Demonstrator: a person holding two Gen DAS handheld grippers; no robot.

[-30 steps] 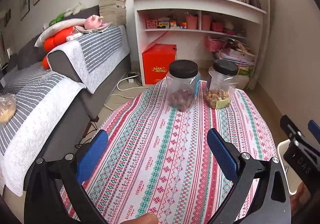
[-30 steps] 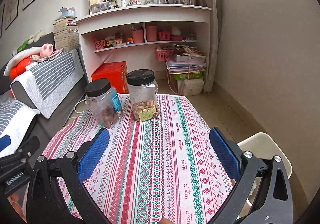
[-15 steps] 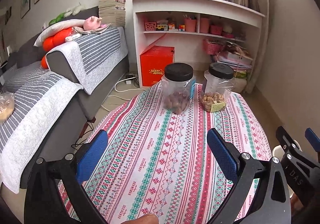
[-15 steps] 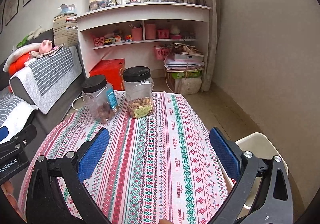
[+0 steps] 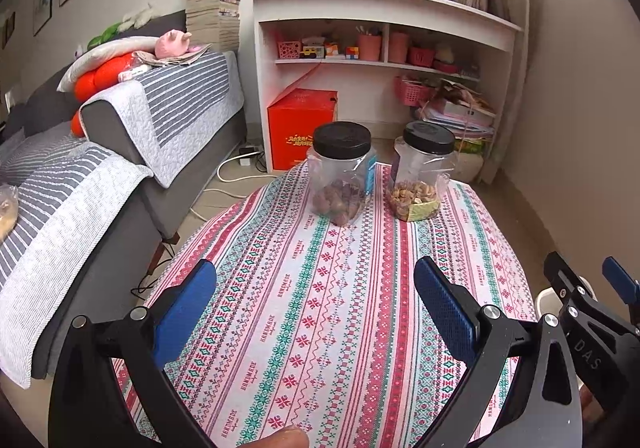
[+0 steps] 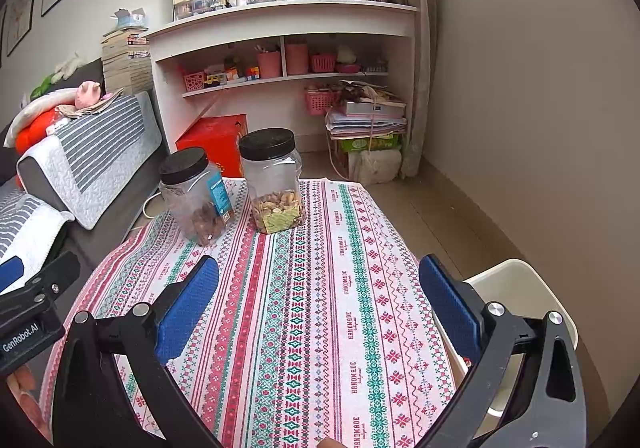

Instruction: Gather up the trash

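My left gripper (image 5: 316, 284) is open and empty above the near part of a table with a red, green and white patterned cloth (image 5: 320, 308). My right gripper (image 6: 318, 280) is open and empty over the same table (image 6: 312, 308). A white trash bin (image 6: 528, 304) stands on the floor at the table's right side, partly behind my right finger; a sliver of the bin (image 5: 548, 298) shows in the left wrist view. No loose trash shows on the cloth.
Two clear jars with black lids stand at the table's far end: one with dark nuts (image 5: 342, 172) (image 6: 196, 194), one with pale nuts (image 5: 424, 170) (image 6: 274, 180). A grey sofa (image 5: 120, 152) runs along the left. A white shelf unit (image 5: 380, 60) and red box (image 5: 302, 128) stand behind.
Both grippers have drawn back and risen a little from the jars, which now look smaller and farther. More of the cloth and bin shows. Both stay open.
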